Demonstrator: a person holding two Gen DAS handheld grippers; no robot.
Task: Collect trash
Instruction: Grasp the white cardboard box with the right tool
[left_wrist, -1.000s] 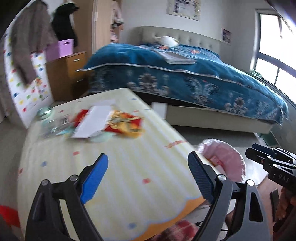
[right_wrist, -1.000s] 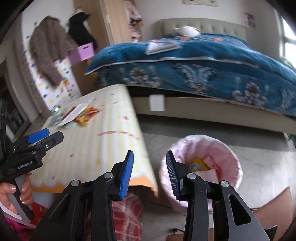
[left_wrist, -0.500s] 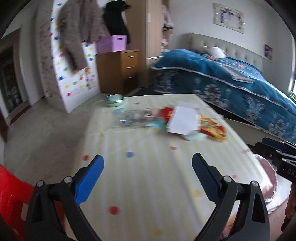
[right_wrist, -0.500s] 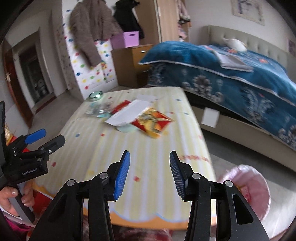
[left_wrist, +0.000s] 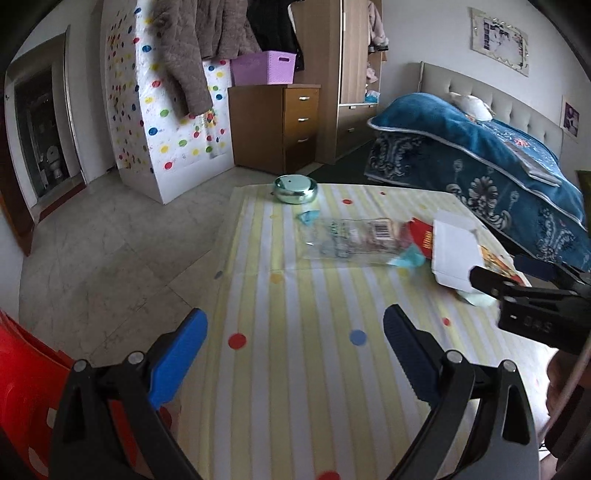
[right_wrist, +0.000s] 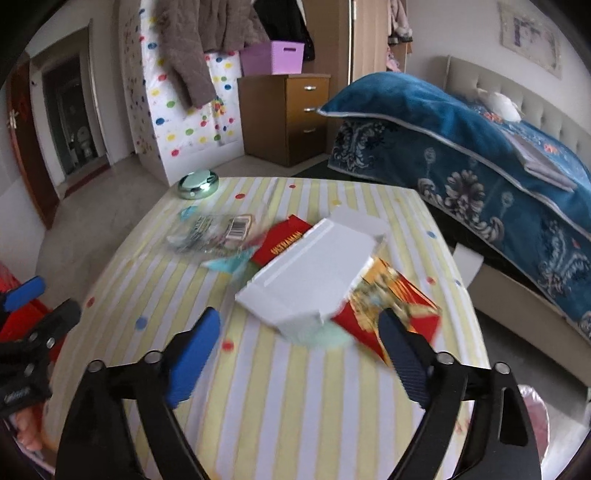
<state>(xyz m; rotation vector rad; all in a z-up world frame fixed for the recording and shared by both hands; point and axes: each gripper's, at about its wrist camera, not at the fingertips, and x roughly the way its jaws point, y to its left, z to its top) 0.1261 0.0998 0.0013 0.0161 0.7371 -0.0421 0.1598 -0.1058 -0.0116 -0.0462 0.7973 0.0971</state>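
Observation:
Trash lies in a heap on the yellow striped table (right_wrist: 295, 387): a flattened white box (right_wrist: 314, 273), a red and orange snack wrapper (right_wrist: 391, 299), a red packet (right_wrist: 284, 243), a clear plastic wrapper (right_wrist: 210, 232) and teal scraps (right_wrist: 229, 264). The same wrapper (left_wrist: 351, 240) and box (left_wrist: 454, 254) show in the left wrist view. My right gripper (right_wrist: 299, 354) is open and empty, just short of the white box. My left gripper (left_wrist: 293, 354) is open and empty, over the table's near left part.
A shiny teal bowl (left_wrist: 295, 188) stands at the table's far edge. A pink-lined bin (right_wrist: 535, 413) is on the floor at right. A bed with a blue cover (right_wrist: 480, 155) lies beyond. A red chair (left_wrist: 26, 387) is at left.
Both grippers have swung left, from the bin and bed side toward the trash heap. My right gripper has opened wide and moved close to the white box.

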